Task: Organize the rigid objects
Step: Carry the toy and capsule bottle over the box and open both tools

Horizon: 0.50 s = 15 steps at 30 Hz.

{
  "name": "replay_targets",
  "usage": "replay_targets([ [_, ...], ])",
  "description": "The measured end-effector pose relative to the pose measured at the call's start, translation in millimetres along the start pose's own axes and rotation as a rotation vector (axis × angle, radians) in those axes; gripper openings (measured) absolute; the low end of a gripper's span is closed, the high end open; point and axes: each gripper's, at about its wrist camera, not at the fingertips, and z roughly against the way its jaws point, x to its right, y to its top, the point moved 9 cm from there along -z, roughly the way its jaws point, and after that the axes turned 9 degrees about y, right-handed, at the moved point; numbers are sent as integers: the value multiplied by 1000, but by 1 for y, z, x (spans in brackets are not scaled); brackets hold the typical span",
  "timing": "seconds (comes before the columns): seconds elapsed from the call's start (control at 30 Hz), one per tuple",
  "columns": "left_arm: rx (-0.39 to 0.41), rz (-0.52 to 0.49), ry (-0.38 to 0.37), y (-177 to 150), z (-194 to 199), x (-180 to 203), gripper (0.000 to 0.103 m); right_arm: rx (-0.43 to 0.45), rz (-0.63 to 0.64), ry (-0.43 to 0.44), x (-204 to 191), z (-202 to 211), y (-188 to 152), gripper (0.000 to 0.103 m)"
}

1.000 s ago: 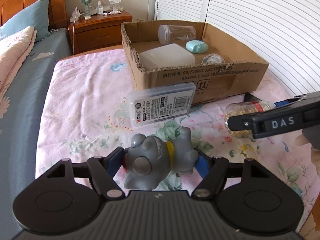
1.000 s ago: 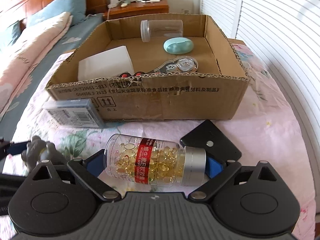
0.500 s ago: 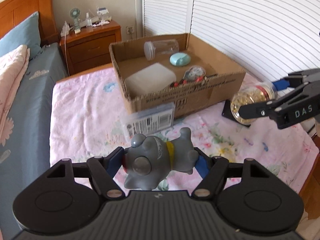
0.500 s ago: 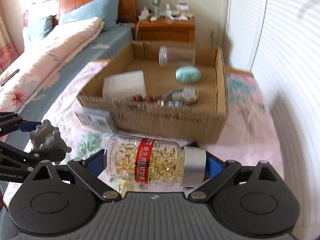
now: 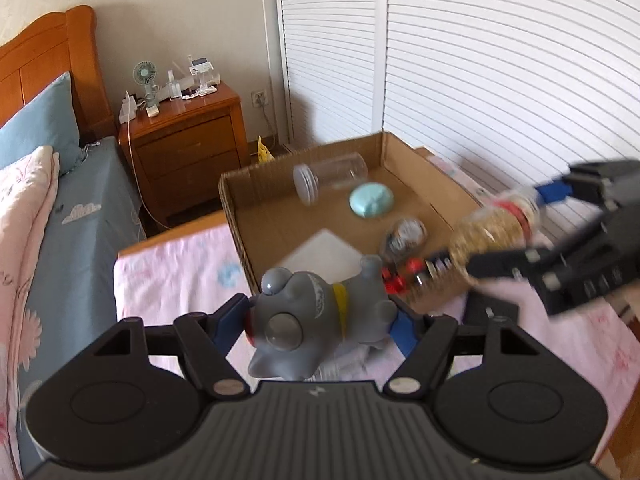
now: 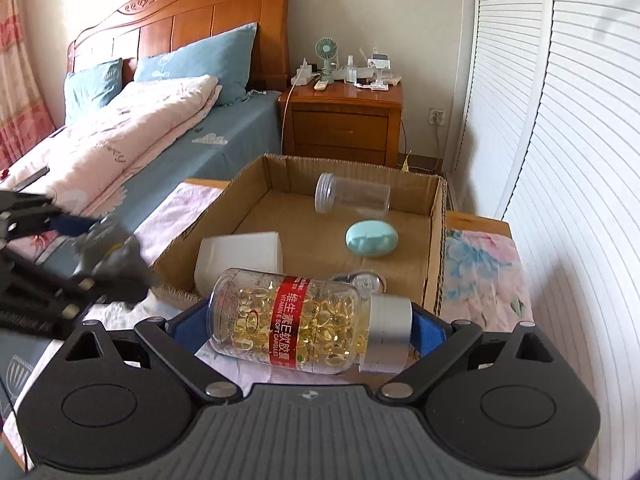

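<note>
My left gripper (image 5: 320,320) is shut on a grey toy figure (image 5: 316,320) with a yellow collar, held in the air before the near left corner of the cardboard box (image 5: 234,216). My right gripper (image 6: 310,324) is shut on a clear capsule bottle (image 6: 304,316) with a red label and silver cap, held above the box's near edge (image 6: 434,264). In the left wrist view the bottle (image 5: 488,232) and right gripper (image 5: 512,236) appear blurred at the right. In the right wrist view the toy (image 6: 108,252) appears blurred at the left.
In the box lie a clear jar (image 6: 352,198), a teal oval case (image 6: 372,240), a white block (image 6: 240,256) and a round tape dispenser (image 5: 404,234). A wooden nightstand (image 6: 344,120) stands behind. The box sits on a floral bedspread (image 5: 180,264). Slatted doors (image 6: 560,120) line the right.
Both grippers have lifted their objects higher above the bed and moved toward the box. The flat clear case that lay before the box is out of sight.
</note>
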Motion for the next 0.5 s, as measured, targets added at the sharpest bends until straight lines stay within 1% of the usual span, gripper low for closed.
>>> replay_targets([
  [0.2, -9, 3, 16, 36, -41, -2, 73, -2, -5, 6, 7, -11, 6, 100],
  [0.37, -23, 11, 26, 53, -70, -3, 73, -15, -4, 4, 13, -23, 10, 100],
  [0.43, -5, 21, 35, 58, -77, -4, 75, -18, -4, 2, 15, -27, 11, 100],
  [0.47, 5, 30, 40, 60, -79, -5, 77, -20, -5, 1, 16, -30, 11, 100],
  [0.5, 16, 38, 46, 61, -80, -7, 84, -22, -6, 1, 17, -32, 11, 100],
])
